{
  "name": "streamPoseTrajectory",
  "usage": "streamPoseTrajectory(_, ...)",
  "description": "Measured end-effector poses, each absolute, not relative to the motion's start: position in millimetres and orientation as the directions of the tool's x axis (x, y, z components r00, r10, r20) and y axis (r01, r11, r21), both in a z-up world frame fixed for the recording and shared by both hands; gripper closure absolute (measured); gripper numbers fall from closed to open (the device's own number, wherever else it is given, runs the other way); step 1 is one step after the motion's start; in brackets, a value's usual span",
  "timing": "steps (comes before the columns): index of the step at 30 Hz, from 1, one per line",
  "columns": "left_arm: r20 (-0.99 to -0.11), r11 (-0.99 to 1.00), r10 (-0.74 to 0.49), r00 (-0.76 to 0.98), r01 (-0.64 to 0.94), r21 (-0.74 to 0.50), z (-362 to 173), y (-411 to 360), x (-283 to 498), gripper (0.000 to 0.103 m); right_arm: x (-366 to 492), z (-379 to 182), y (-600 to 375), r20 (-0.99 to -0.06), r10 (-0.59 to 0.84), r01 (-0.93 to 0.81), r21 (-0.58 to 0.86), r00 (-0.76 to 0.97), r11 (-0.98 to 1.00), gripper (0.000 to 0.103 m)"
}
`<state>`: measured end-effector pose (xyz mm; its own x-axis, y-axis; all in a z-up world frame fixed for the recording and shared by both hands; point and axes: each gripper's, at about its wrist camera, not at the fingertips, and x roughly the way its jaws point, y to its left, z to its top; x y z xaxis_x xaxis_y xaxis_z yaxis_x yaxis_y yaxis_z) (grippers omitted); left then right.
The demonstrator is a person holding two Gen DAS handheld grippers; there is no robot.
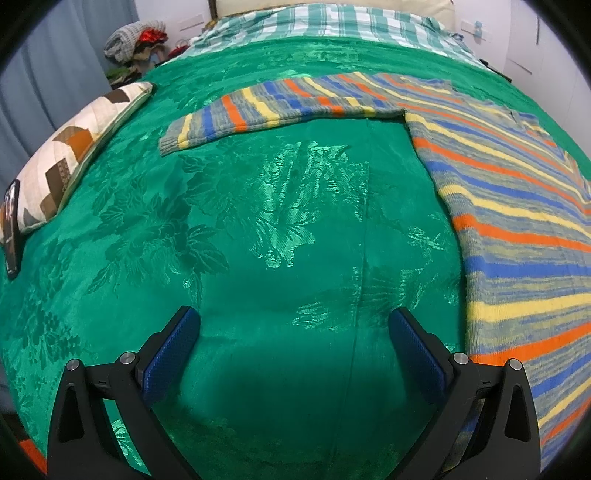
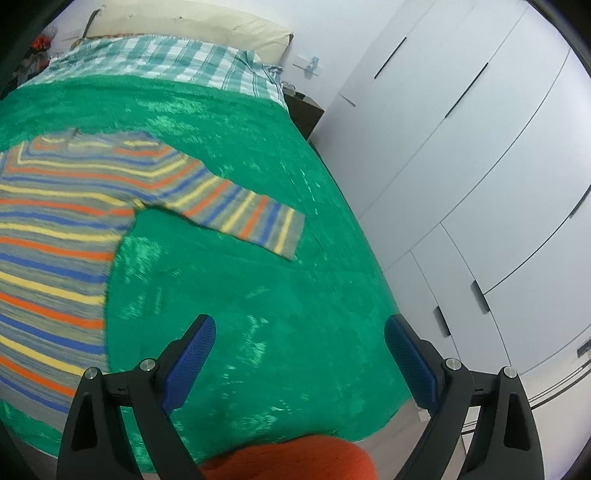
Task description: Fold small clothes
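A striped knit sweater (image 1: 517, 206) in grey, blue, orange and yellow lies flat on the green bedspread (image 1: 258, 221). In the left wrist view its left sleeve (image 1: 266, 107) stretches out to the left. In the right wrist view the sweater body (image 2: 55, 240) is at the left and its right sleeve (image 2: 236, 214) points right. My left gripper (image 1: 295, 325) is open and empty above bare bedspread, left of the sweater's hem. My right gripper (image 2: 299, 332) is open and empty above the bedspread (image 2: 258, 295), below the right sleeve.
A patchwork cushion (image 1: 74, 147) and a dark phone (image 1: 11, 236) lie at the bed's left edge. A checked green-white cloth (image 1: 325, 22) covers the head end. White wardrobe doors (image 2: 480, 166) stand close to the bed's right side. An orange fabric (image 2: 295, 461) shows at the near edge.
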<state>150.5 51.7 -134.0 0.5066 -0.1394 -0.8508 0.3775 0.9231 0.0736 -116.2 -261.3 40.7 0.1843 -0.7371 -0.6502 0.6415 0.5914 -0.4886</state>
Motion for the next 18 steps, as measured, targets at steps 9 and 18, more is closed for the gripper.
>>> streamPoseTrajectory(9, -0.851, 0.923, -0.142, 0.506, 0.378, 0.071, -134.9, 51.5, 149.7, 0.0, -95.0, 62.9, -233.2, -0.646, -0.727, 0.607, -0.487, 0.233, 0.628, 0.011)
streamPoseTrajectory(18, -0.847, 0.922, -0.143, 0.511, 0.381, 0.074, -135.8, 51.0, 149.7, 0.0, -74.4, 80.0, -206.1, -0.642, -0.716, 0.549, -0.507, 0.273, 0.665, 0.011)
